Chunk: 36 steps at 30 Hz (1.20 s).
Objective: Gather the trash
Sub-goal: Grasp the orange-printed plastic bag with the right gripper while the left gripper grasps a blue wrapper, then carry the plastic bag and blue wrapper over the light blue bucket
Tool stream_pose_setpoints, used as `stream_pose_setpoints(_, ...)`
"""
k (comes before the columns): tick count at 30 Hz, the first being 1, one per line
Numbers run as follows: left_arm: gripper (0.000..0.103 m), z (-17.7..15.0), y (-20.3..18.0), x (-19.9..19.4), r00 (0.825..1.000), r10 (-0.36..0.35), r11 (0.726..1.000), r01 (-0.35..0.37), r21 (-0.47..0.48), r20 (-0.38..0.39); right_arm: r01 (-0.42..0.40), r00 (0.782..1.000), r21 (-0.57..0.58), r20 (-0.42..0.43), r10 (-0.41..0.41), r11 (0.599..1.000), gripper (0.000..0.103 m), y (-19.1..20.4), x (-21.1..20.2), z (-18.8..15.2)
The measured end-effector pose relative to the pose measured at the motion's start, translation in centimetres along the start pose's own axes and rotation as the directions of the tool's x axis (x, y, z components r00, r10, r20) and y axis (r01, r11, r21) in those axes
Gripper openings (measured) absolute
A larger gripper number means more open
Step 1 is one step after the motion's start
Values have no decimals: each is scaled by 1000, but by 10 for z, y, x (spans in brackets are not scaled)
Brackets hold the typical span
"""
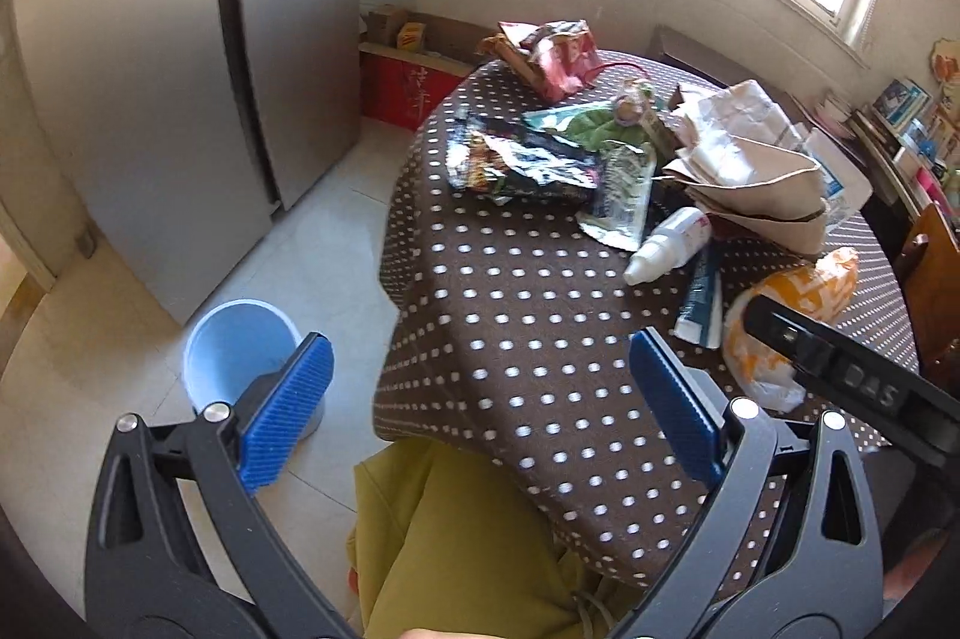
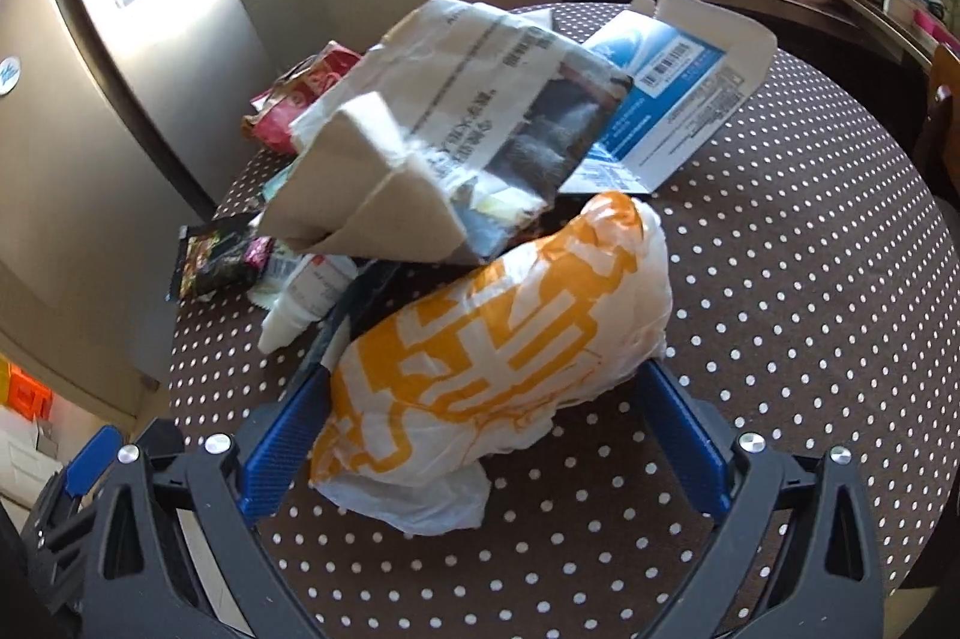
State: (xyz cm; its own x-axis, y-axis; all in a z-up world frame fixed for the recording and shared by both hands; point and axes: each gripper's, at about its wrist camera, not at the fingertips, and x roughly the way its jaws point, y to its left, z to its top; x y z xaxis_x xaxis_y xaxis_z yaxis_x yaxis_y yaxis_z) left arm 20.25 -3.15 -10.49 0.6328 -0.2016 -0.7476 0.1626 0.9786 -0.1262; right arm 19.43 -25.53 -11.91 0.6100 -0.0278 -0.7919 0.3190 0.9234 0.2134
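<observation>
Trash lies on a round table with a brown dotted cloth (image 1: 516, 315). An orange-and-white plastic bag (image 2: 498, 345) sits between the open fingers of my right gripper (image 2: 486, 435), which straddles it; the left pad looks close to the bag. The bag also shows in the left wrist view (image 1: 786, 303). My left gripper (image 1: 480, 399) is open and empty above the table's near edge. A blue bin (image 1: 240, 351) stands on the floor left of the table. Further trash: a white bottle (image 1: 666, 243), dark snack wrappers (image 1: 528, 165), a folded paper bag (image 2: 384, 183).
A grey fridge (image 1: 150, 57) stands to the left, a red box (image 1: 408, 87) beside it. A blue-and-white flattened carton (image 2: 666, 93) lies at the table's back. A shelf with books (image 1: 906, 123) and a wooden chair (image 1: 930, 267) are on the right.
</observation>
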Motion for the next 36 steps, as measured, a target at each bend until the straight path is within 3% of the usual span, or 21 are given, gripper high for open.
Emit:
stream_pose_setpoints(2, 96, 1, -6, 1, 1000, -3, 1000, 3, 12, -5, 5, 1000, 8, 14, -5, 1000, 98, -4, 3, 3)
stream_pose_setpoints(4, 96, 2, -9, 1, 1000, -11, 1000, 11, 24, -9, 8, 1000, -9, 29, -8, 1000, 78, -7, 3, 3)
stream_pose_setpoints(8, 96, 6, -25, 3, 999, -38, 998, 39, 54, -16, -13, 998, -44, 56, 15, 999, 65, -16, -5, 2)
stream_pose_setpoints(14, 96, 13, -59, 19, 996, -76, 989, 82, 125, -53, 65, 990, -63, 130, -56, 996, 62, -35, -40, -11)
stream_pose_setpoints(17, 96, 16, -67, 41, 988, -85, 990, 98, 101, -131, 76, 987, -21, 144, -72, 997, 62, -54, -50, -11)
stream_pose_setpoints(19, 96, 19, -76, 43, 992, -66, 989, 79, 123, -106, 98, 984, -3, 149, -97, 995, 62, -61, -57, -17)
stream_pose_setpoints(22, 80, 22, -89, 44, 991, -83, 984, 98, 150, -105, 125, 982, 35, 141, -129, 992, 62, -77, -61, -19)
stream_pose_setpoints(23, 64, 22, -91, 47, 991, -78, 984, 94, 154, -110, 123, 983, 49, 134, -129, 991, 62, -83, -57, -16)
stream_pose_setpoints(26, 36, 19, -101, 49, 996, 26, 976, -6, 216, -86, 121, 982, 75, 134, -130, 990, 62, -92, -62, -18)
stream_pose_setpoints(31, 24, 18, -91, 40, 993, -48, 982, 68, 179, -111, 118, 982, 72, 140, -127, 990, 62, -95, -68, -26)
stream_pose_setpoints(36, 15, 12, -84, 23, 993, -70, 984, 84, 158, -95, 96, 983, 51, 151, -102, 994, 62, -84, -71, -28)
